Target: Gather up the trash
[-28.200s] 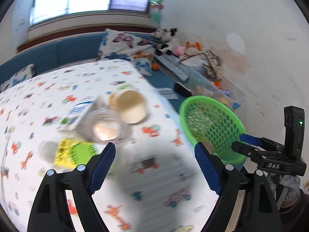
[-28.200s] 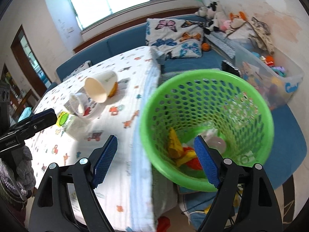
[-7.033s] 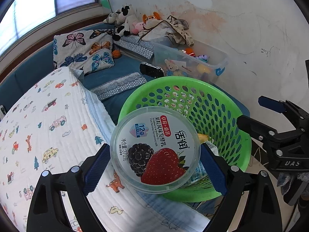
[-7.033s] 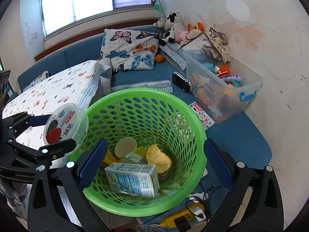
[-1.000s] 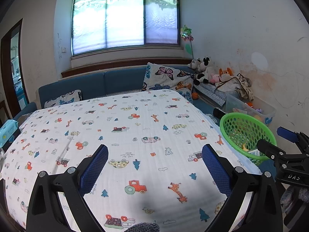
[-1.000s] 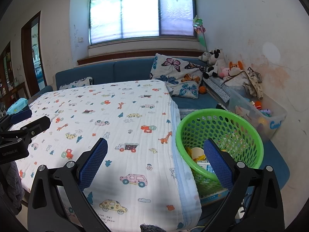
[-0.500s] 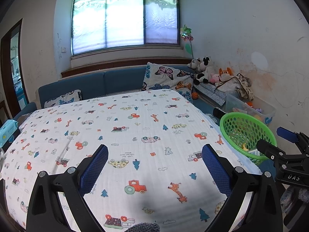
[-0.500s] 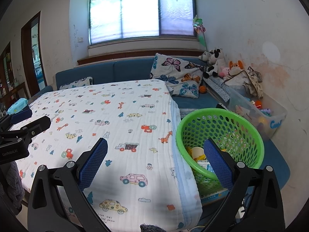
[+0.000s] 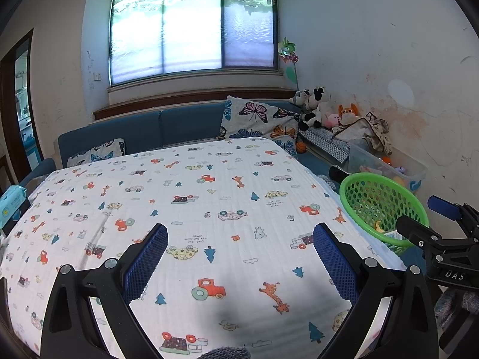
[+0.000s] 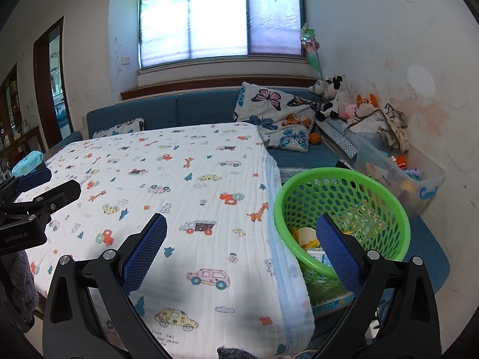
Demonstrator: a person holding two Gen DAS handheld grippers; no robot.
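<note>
A green mesh basket stands on the floor beside the table's right edge, holding a paper cup, a carton and other wrappers. The left wrist view shows the same green basket at the right. My left gripper hovers open over the near part of the cartoon-print tablecloth with nothing between its blue pads. Open and holding nothing, my right gripper hangs above the table's near right corner, its right finger in front of the basket. Each gripper appears at the edge of the other's view.
A blue sofa with butterfly cushions runs along the back under the window. Soft toys and a clear storage bin line the right wall. A pack of wipes lies at the table's far left edge.
Since a second ago almost nothing has moved; both grippers hold still and open. Seven seconds ago my left gripper held a yogurt tub over the basket; it holds nothing now.
</note>
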